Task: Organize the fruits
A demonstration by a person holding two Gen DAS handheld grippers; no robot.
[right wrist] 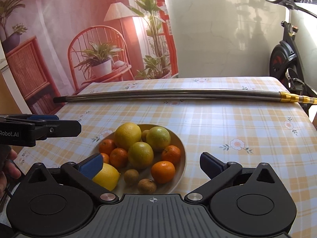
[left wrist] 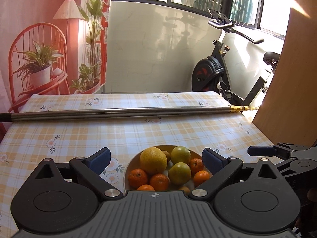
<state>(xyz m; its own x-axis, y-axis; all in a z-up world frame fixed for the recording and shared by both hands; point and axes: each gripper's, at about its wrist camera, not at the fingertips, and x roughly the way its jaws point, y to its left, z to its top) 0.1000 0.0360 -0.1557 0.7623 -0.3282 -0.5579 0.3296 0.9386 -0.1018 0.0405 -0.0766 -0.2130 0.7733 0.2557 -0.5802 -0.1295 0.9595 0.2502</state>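
A white bowl (right wrist: 183,148) of fruit sits on the checked tablecloth (right wrist: 227,123). It holds a big yellow citrus (right wrist: 127,135), two green-yellow citrus (right wrist: 158,138), several tangerines (right wrist: 163,171), a lemon (right wrist: 107,176) and small brown fruits (right wrist: 147,186). My right gripper (right wrist: 151,163) is open and empty, hovering over the bowl's near side. My left gripper (left wrist: 156,159) is open and empty, its fingers either side of the bowl (left wrist: 126,170), above the fruit (left wrist: 153,159). Each gripper shows at the other view's edge: the right one (left wrist: 261,150) and the left one (right wrist: 59,128).
A long metal pole (right wrist: 168,95) with a gold-banded tip lies across the far part of the table. An exercise bike (left wrist: 216,71) stands beyond the table's far right corner. A wooden panel (left wrist: 293,91) stands to the right. A printed backdrop (right wrist: 89,39) hangs at the left.
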